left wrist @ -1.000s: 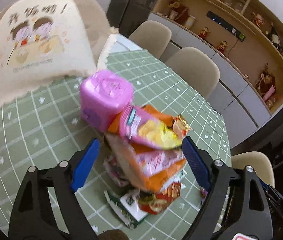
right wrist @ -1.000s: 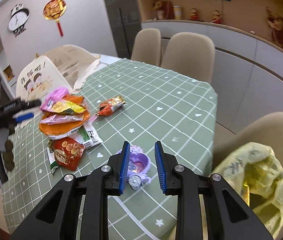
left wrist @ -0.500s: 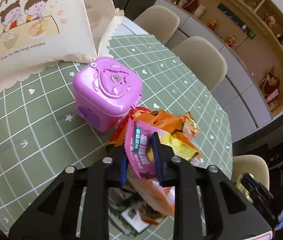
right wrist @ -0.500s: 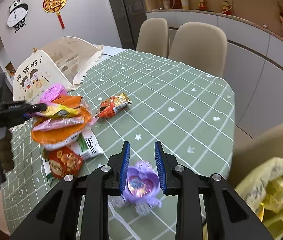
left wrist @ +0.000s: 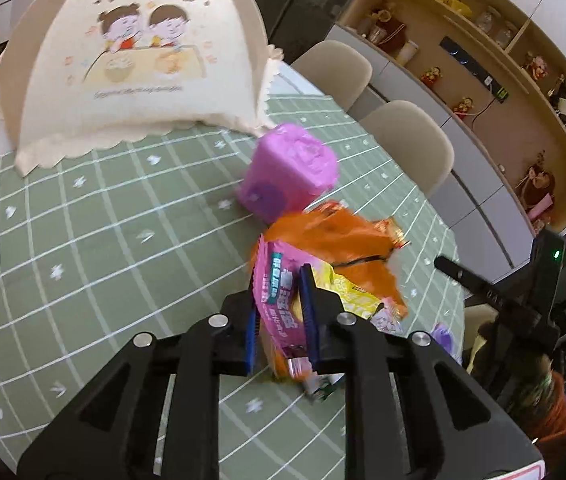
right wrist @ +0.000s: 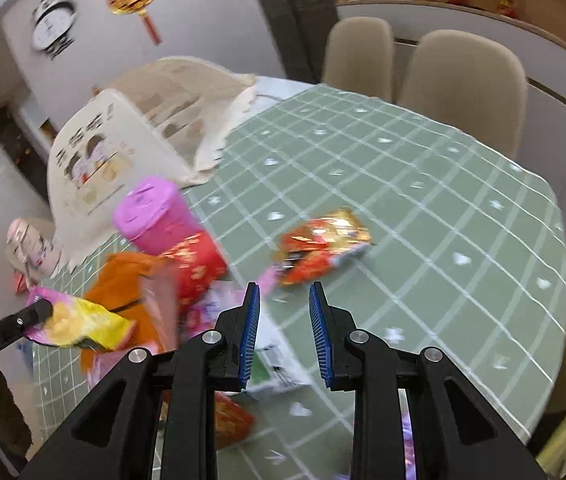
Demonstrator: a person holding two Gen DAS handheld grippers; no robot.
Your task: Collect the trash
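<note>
the left gripper (left wrist: pixel 281 312) is clamped on the pink and yellow snack wrapper (left wrist: pixel 283 300), its blue pads pinching the pink end so the crinkled yellow part hangs free beyond them. that end grip looks chosen because thin foil is easiest to catch at a flat edge. the wrapper sits just in front of the pink toy box (left wrist: pixel 289 172), over the orange chip bag (left wrist: pixel 323 236) that lies touching the box's near side; whether wrapper and bag are apart i cannot tell. the wrapper is glossy, printed with teal and white lettering, and limp, so it will probably flap when carried.

the right gripper (right wrist: pixel 285 334) holds nothing, its jaws parted with only tablecloth and a white carton (right wrist: pixel 279 368) showing between them. it hovers near the red and gold wrapper (right wrist: pixel 323 244), which lies flat on the green checked tablecloth (right wrist: pixel 423 184), well apart from the pink toy box and to its right. a red packet (right wrist: pixel 195 264) leans against the box. by my reading, the pile is far from cleared. the cream food cover (left wrist: pixel 131 60) stands behind the box.
</note>
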